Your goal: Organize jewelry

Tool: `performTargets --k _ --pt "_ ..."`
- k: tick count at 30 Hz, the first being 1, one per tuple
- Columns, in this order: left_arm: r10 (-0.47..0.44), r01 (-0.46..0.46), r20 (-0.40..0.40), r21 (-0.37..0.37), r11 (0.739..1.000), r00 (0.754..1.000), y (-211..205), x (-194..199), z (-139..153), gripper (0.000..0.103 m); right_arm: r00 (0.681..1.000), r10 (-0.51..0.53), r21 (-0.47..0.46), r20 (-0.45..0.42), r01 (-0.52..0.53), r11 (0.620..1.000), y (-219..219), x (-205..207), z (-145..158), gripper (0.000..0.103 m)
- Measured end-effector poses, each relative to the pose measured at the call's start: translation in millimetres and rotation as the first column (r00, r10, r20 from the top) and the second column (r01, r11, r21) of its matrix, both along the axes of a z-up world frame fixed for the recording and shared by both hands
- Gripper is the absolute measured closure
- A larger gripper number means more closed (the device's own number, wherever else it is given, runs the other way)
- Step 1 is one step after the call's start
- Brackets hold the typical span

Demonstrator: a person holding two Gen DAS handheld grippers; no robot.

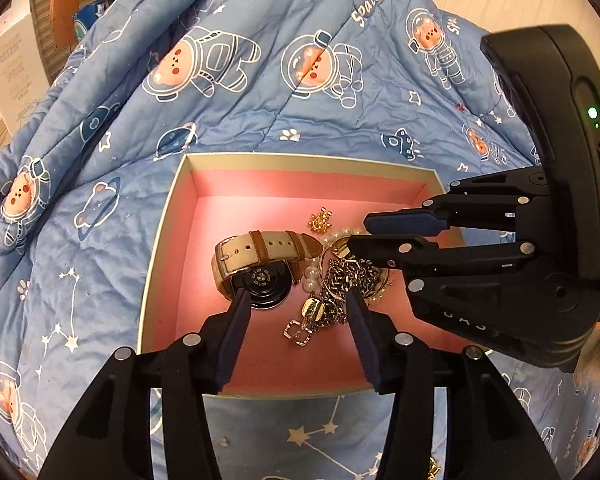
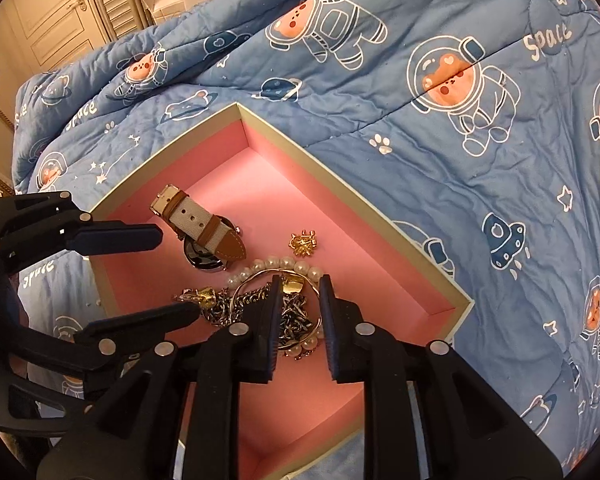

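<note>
An open box with a pink lining [image 1: 300, 157] [image 2: 340, 184] lies on the quilt. Inside lie a watch with a cream and brown strap [image 1: 260, 252] [image 2: 204, 224], a gold charm [image 1: 320, 220] [image 2: 303, 243], a pearl bracelet [image 1: 311, 276] [image 2: 284, 263] and a tangled metal chain [image 1: 352, 276] [image 2: 296, 312] with gold pieces. My left gripper [image 1: 297, 296] [image 2: 179, 273] stands open over the box, one fingertip at the watch face, the other at the chain. My right gripper [image 2: 301, 280] [image 1: 358, 233] is narrowly open, its fingers straddling the chain and a gold piece without pressing on them.
A blue quilt with astronaut bears [image 1: 260, 80] [image 2: 460, 140] covers the bed all round the box and bunches up at the back. A small gold item [image 1: 434, 468] lies on the quilt in front of the box. A door and shutters [image 2: 60, 12] stand behind the bed.
</note>
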State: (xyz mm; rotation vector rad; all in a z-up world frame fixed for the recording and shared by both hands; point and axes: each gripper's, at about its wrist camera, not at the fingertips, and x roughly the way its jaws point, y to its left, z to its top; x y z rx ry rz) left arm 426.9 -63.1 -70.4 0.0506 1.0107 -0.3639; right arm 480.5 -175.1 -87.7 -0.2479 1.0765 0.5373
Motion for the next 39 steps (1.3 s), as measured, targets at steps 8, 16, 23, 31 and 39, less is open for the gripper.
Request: performTargets --k 8,16,23,31,39 --pt "0.062 -0.060 0.094 -0.026 0.998 0.994 28.0 -31.3 19.8 0.011 0.995 -0.073 0.122 0.070 0.065 0.990 -25.3 -17.5 30.1 0.034" --pt "0.198 -0.185 0.072 -0.162 0.969 0.977 68.6 -84.4 1.0 0.007 0.977 -0.106 0.183 0.184 0.072 0.980 -39.6 -86.0 47.7 0.024" --pt "0.310 -0.292 0.053 -0.218 0.931 0.949 87.6 -135.4 -13.7 0.007 0.979 -0.073 0.194 0.188 0.036 0.980 -34.1 -151.2 31.6 0.024" --pt "0.296 -0.283 0.121 -0.116 0.952 0.947 69.1 -183.6 -22.8 0.007 0.982 -0.119 0.197 0.148 0.088 0.976 -29.5 -195.8 -0.6 0.024" --pt "0.280 -0.279 0.153 -0.027 0.960 0.948 56.0 -206.8 -34.1 0.007 0.982 -0.149 0.158 0.118 0.130 0.979 -29.3 -211.3 -20.4 0.037"
